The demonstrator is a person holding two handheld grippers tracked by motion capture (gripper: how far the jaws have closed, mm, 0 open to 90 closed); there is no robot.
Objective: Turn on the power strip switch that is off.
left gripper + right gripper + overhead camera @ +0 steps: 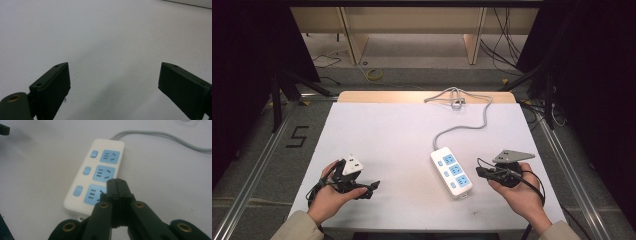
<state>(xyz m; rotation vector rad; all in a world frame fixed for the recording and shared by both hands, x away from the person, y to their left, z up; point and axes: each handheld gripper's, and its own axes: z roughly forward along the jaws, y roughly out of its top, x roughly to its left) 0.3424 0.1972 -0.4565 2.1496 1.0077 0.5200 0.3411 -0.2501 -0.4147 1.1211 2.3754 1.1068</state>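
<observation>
Strip (451, 171), white with three blue sockets, lies lower right of centre in the high view, flat on the table (382, 140).

Near edge: left gripper (371, 187) at lower left, held low over bare table, jaws spread wide with nothing between them. Right gripper (480, 172) at lower right, just beside the strip's right edge, jaws pressed together on nothing. In the right gripper view its tips (116, 185) sit over the nearest socket; contact cannot be told.

Strip's long axis runs from lower right to upper left, near end toward the person. Buttons (86, 170) line its left side, one per socket.

Farther back: grey cord (467, 125) leaves the strip's far end, curves right, then ends in a loose coil (454, 98) at the table's far edge. Nothing lies between grippers and strip.

Beyond the table: floor with a yellow cable loop (373, 74), and a "5" mark (298, 136) at the left.
</observation>
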